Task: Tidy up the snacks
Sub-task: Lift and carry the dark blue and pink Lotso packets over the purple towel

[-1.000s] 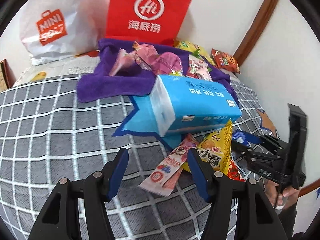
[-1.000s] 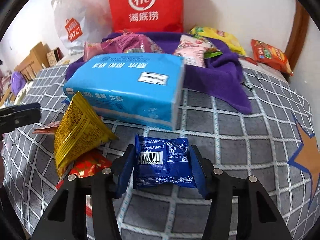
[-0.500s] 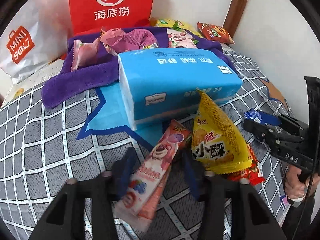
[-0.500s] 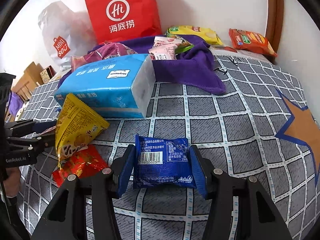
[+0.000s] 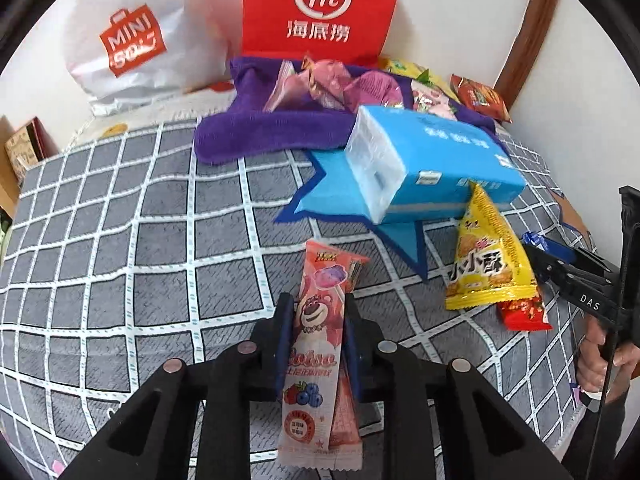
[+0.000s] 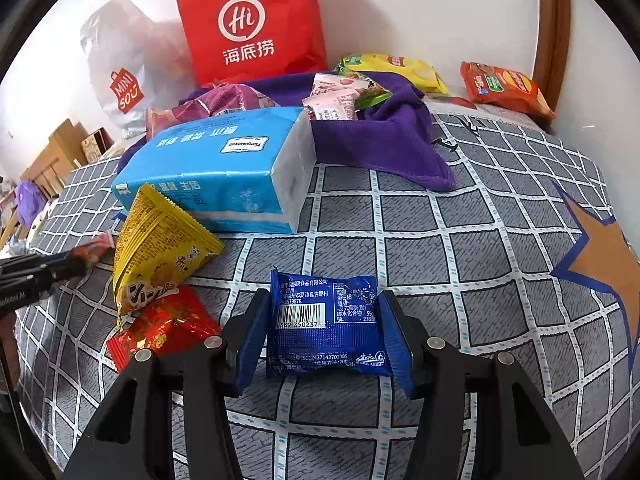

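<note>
Left gripper (image 5: 316, 320): we clamp pink lollipop packet (image 5: 316, 344) | right gripper (image 6: 326, 330): jaws against blue snack packet (image 6: 326, 322) | bedspread (image 5: 140, 240) beneath

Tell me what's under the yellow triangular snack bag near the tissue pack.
A red foil snack packet lies partly under the yellow triangular bag, its lower half sticking out on the checked cover. Whatever else the bag covers is hidden. The blue tissue pack sits behind it.

Pink bar (image 5: 318, 340): long bear-print wrapper, pinched lengthwise in my left tool.
Blue packet (image 6: 326, 322): barcode side up, clamped in my right.
</note>
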Motion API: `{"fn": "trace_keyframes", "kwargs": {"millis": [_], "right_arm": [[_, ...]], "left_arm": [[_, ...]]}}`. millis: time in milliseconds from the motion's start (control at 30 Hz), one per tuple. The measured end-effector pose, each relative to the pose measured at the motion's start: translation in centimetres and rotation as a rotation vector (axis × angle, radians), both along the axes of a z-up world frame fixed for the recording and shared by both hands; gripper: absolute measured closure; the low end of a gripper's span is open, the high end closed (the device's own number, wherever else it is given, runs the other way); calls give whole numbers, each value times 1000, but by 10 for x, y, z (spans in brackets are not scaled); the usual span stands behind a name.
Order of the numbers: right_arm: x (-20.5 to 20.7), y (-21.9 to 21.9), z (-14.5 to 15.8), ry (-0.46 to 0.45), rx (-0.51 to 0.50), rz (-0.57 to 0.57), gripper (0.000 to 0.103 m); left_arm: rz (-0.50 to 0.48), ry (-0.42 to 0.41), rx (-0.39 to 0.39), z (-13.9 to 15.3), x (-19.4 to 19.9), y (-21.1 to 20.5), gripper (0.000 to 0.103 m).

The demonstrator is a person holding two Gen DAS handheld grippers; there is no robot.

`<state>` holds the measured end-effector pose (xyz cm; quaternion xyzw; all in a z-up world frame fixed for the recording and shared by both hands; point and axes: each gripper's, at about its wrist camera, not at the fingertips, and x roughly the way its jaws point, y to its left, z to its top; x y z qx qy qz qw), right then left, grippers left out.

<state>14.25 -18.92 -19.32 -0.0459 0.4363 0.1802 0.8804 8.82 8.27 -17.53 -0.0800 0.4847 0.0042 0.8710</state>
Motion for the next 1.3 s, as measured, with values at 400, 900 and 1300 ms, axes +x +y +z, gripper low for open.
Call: {"fn": "trace_keyframes", "kwargs": {"millis": [400,900,1300], "right_arm": [[1,1,-1,4,-8,-1,48],[2,2,-3,5,-19,-4,46],[0,8,-4,-9,-76,17,46]], "left_arm": [[-8,-92,103,-8,-1,-19,81],[8,-98,36,-9,-3,-12,79],[-7,-91,67,-9,-2,-17,75]]}}
